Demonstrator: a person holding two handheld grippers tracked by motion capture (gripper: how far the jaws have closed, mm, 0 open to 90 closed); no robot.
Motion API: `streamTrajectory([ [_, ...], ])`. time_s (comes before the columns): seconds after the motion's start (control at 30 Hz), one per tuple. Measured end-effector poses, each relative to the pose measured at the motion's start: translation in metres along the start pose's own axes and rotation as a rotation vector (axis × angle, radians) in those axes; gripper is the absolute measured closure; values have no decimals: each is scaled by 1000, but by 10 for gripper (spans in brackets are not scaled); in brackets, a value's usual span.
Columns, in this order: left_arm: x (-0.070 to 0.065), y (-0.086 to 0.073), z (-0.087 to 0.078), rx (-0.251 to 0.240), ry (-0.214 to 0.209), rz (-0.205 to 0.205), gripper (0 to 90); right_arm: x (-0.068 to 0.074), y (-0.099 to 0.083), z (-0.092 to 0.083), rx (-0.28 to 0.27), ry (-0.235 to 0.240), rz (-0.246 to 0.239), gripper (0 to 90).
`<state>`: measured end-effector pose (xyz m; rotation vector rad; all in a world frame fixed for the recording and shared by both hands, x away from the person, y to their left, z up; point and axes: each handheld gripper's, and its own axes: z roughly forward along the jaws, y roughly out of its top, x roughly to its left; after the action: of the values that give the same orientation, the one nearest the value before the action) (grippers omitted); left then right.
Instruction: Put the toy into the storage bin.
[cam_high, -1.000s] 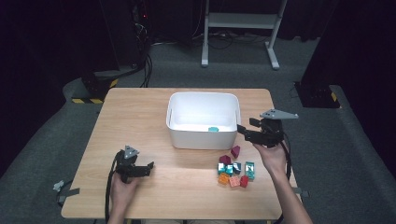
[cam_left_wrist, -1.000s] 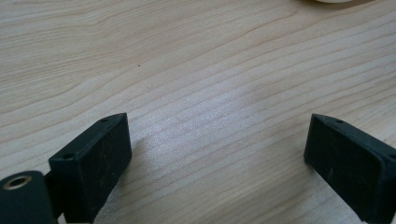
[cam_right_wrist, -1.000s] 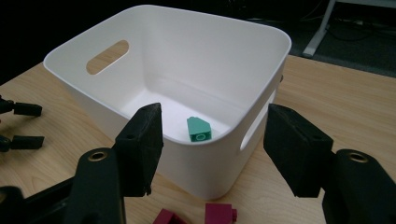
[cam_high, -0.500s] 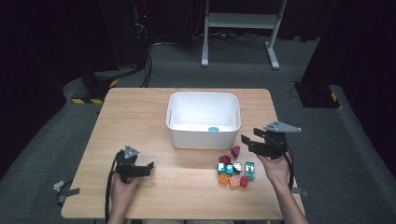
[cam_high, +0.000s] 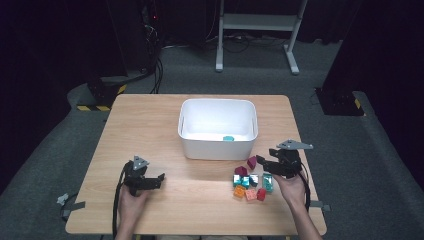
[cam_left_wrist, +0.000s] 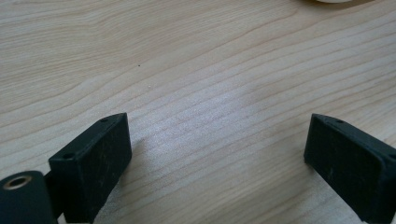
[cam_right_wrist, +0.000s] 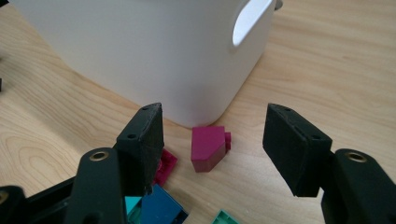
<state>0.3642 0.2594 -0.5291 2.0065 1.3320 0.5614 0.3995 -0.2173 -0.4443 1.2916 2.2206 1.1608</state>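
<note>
The right claw (cam_right_wrist: 212, 144) stands wide open with nothing gripped. In the right gripper view its two black jaws flank a magenta block (cam_right_wrist: 209, 148) that lies on the worktop (cam_right_wrist: 327, 56) between and just beyond them, neither jaw touching it. The block rests just in front of the rounded corner of a white tub (cam_right_wrist: 149, 51), very near its wall; whether the two touch cannot be told. A second magenta block (cam_right_wrist: 164, 164) peeks out beside the left-hand jaw in that view, and blue and teal blocks (cam_right_wrist: 156, 207) lie at the bottom edge, below the jaws.

From the high view the right claw (cam_high: 264, 162) sits over the upper right edge of a small cluster of toy blocks (cam_high: 250, 184) in magenta, teal, orange and red, near the front right corner of the tub (cam_high: 218, 145). The magenta block (cam_high: 251, 162) lies at the top of that cluster, closest to the tub. Inside the tub one teal block (cam_high: 228, 138) rests against the front wall.

The left claw (cam_left_wrist: 217, 154) is open as well, jaws wide apart over bare wood grain (cam_left_wrist: 196, 70) with nothing between them. In the high view it (cam_high: 159, 179) rests low on the left front part of the worktop (cam_high: 150, 125), well apart from the tub and from the blocks, with a black cable trailing back along the person's left hand (cam_high: 131, 200).
</note>
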Motion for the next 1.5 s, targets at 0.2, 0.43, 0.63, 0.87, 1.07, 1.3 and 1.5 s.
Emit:
streamTrajectory([
  [0.2, 0, 0, 0, 0, 0, 0, 78, -4, -6, 14, 42, 11, 11, 390],
  [0.43, 0, 0, 0, 0, 0, 0, 78, -6, -7, 26, 78, 14, 2, 392],
  [0.63, 0, 0, 0, -1, 2, -2, 81, -7, -7, 32, 100, 17, -19, 389],
  [0.87, 0, 0, 0, -2, 3, -2, 82, -9, -8, 42, 114, 24, -38, 388],
  [1.07, 0, 0, 0, -2, 3, -2, 82, -13, -10, 49, 122, 24, -35, 385],
  [1.3, 0, 0, 0, -2, 3, -2, 82, -15, -11, 55, 122, 35, -25, 385],
  [1.5, 0, 0, 0, -2, 2, -3, 83, -13, -11, 59, 125, 43, -35, 388],
])
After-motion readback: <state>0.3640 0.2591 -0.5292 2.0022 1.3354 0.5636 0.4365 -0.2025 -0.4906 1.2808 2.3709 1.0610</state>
